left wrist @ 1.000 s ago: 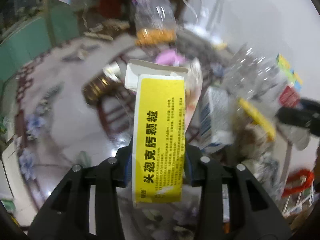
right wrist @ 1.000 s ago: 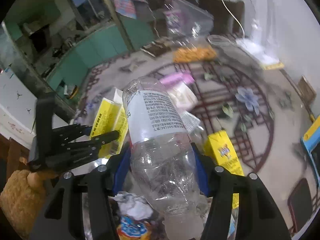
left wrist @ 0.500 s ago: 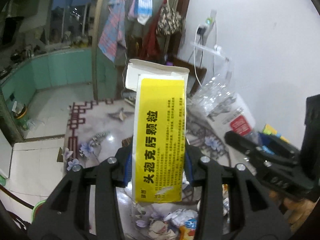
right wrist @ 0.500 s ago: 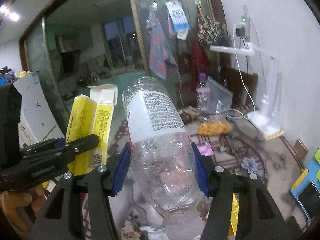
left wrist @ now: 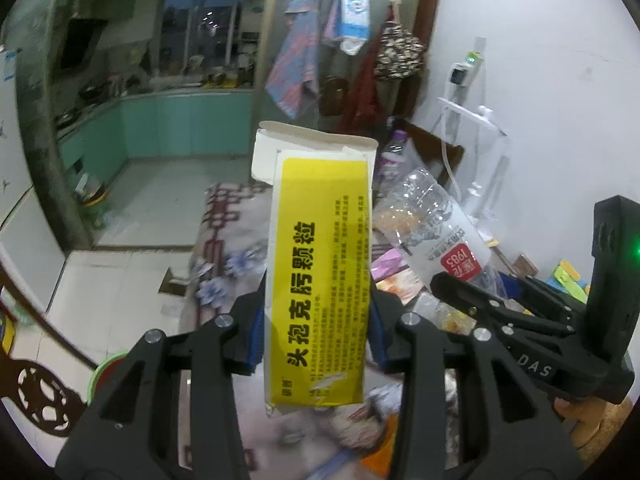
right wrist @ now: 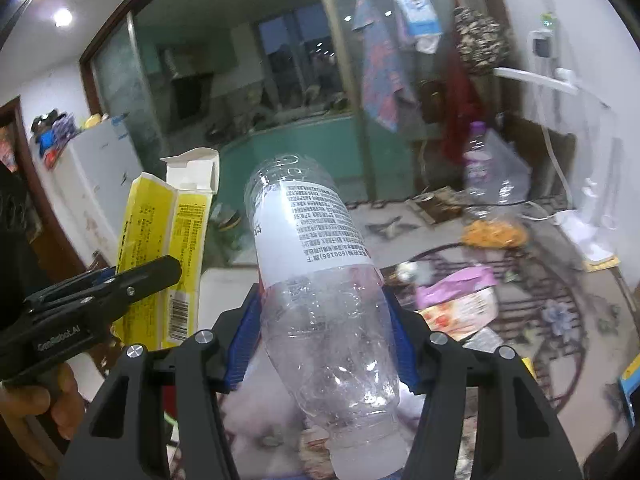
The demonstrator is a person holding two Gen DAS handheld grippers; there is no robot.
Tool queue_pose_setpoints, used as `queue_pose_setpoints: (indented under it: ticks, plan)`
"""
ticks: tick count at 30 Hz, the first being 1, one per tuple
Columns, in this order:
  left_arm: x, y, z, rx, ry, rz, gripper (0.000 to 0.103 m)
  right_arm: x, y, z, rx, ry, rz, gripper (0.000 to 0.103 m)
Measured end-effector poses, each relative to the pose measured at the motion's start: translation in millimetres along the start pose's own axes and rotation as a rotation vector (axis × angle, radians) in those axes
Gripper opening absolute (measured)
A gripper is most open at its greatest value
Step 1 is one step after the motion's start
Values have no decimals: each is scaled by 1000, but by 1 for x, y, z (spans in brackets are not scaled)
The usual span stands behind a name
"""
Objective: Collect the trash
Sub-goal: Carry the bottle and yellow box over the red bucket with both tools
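My left gripper [left wrist: 318, 336] is shut on a tall yellow medicine box [left wrist: 320, 272] with black Chinese print and an open white top flap, held upright above the table. My right gripper [right wrist: 322, 344] is shut on an empty clear plastic bottle [right wrist: 320, 280] with a white label, its base pointing up. The bottle [left wrist: 436, 232] and the right gripper [left wrist: 500, 320] show at the right of the left wrist view. The box [right wrist: 168, 256] and the left gripper [right wrist: 92, 296] show at the left of the right wrist view.
A patterned table [right wrist: 540, 300] below holds litter: a pink wrapper [right wrist: 456, 280], an orange snack bag [right wrist: 494, 234] and a purple-labelled bottle [right wrist: 478, 160]. A white lamp [left wrist: 472, 120] stands by the wall. A kitchen with teal cabinets [left wrist: 168, 124] lies behind glass.
Both grippers have risen and tilted up from the littered table, each keeping its item. The views now look across the room instead of down at the tabletop.
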State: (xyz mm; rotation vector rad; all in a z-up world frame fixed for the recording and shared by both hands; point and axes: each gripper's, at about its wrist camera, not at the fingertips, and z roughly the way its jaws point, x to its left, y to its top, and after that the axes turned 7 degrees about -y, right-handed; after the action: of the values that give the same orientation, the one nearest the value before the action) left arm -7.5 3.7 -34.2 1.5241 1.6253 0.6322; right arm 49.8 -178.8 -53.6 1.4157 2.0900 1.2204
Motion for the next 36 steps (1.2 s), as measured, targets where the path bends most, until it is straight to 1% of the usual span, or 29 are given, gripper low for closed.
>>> queue_pose_setpoints:
  ticks: [4, 6, 8, 11, 15, 19, 23, 26, 27, 32, 33, 34, 36]
  plan:
    - [42, -14, -9, 36, 18, -23, 39, 42, -9, 19, 63, 26, -6, 56]
    - [70, -23, -12, 52, 21, -47, 39, 64, -15, 30, 89, 22, -26, 56]
    - [92, -29, -12, 70, 10, -68, 39, 81, -22, 41, 125, 27, -19, 56]
    - [122, -37, -4, 107, -5, -76, 39, 110, -37, 67, 206, 33, -13, 56]
    - [161, -53, 9, 159, -23, -109, 39, 137, -59, 92, 290, 23, -24, 56]
    - [185, -69, 24, 212, -34, -127, 39, 152, -75, 117, 379, 20, -21, 56]
    - [213, -85, 37, 266, -40, -160, 39, 169, -94, 145, 475, 47, -24, 56]
    - [230, -91, 43, 293, -40, -164, 39, 180, -102, 163, 535, 71, -36, 56]
    - [234, -93, 46, 302, -35, -165, 39, 187, -107, 173, 561, 78, -44, 56]
    - [263, -103, 54, 328, 18, -203, 39, 210, -120, 201, 632, 96, -82, 56]
    - [271, -106, 57, 336, 38, -220, 38, 213, -121, 205, 640, 99, -89, 56]
    - [276, -108, 59, 342, 47, -230, 36, 216, -123, 209, 648, 103, -97, 56]
    - [290, -114, 64, 357, 68, -260, 34, 223, -126, 220, 665, 113, -117, 56]
